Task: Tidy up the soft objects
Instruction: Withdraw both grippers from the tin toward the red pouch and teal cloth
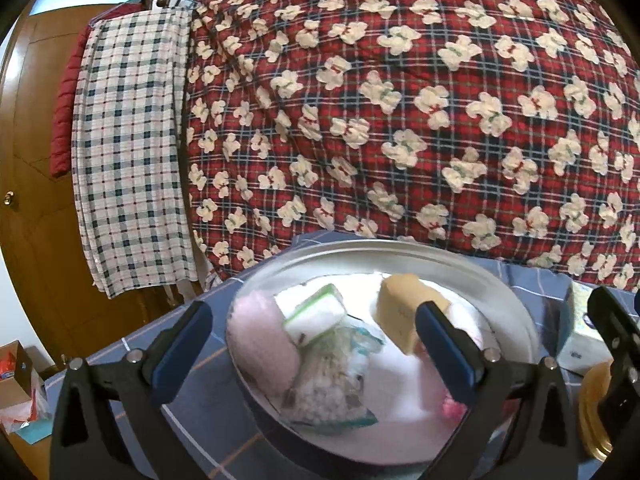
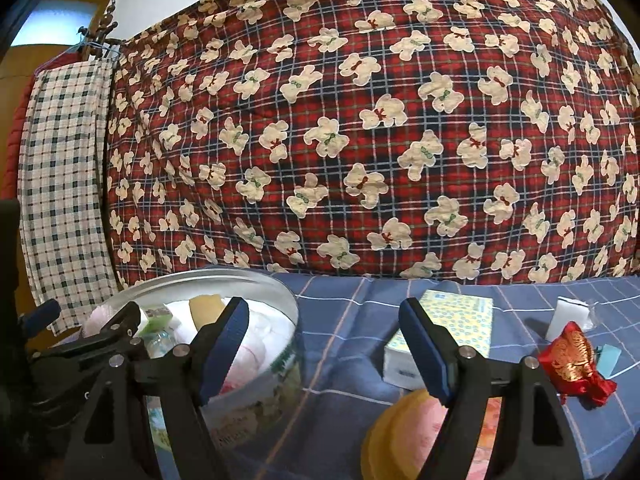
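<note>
Left tool (image 1: 314, 344) astride filled tin (image 1: 516, 312).

A home bedroom is indicated: a teddy-print plaid quilt (image 2: 360, 140) is hung up, checked cloth (image 1: 128, 152) is draped on a coat stand by a wooden door (image 1: 28, 184).

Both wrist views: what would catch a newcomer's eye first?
The red plaid quilt with cream bears fills the background behind the table. At the left of the blue checked cloth stands a round metal tin packed with sponges and cloths. To its right lie a yellow tissue box and a red embroidered pouch.
</note>
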